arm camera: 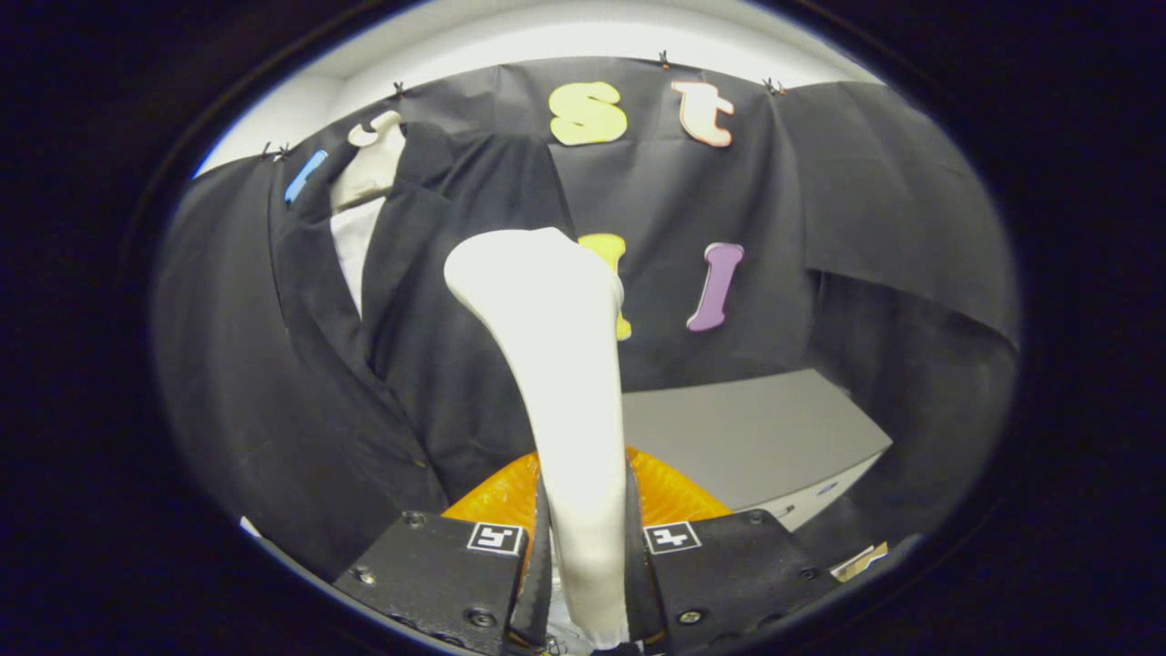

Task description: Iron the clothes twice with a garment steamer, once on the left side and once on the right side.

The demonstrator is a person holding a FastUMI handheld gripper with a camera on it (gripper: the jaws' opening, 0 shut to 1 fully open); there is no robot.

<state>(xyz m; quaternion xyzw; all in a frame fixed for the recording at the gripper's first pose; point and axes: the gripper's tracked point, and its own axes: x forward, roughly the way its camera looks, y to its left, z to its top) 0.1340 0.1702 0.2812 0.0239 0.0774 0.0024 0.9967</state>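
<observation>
My gripper (585, 556) is shut on the white garment steamer (556, 364), both fingers pressing its handle. The steamer stands up between the fingers, and its wide head sits in front of the right half of the dark jacket (437, 364). The jacket hangs on a pale mannequin (369, 173) with a white shirt (353, 246) showing at the open collar, ahead and to the left of the fingers. Whether the steamer head touches the cloth I cannot tell.
An orange ribbed piece (669, 497) lies just behind the steamer handle, close to the fingers. A grey table top (747, 437) stretches to the right beyond the fingers, with its white front edge (820, 497) below it.
</observation>
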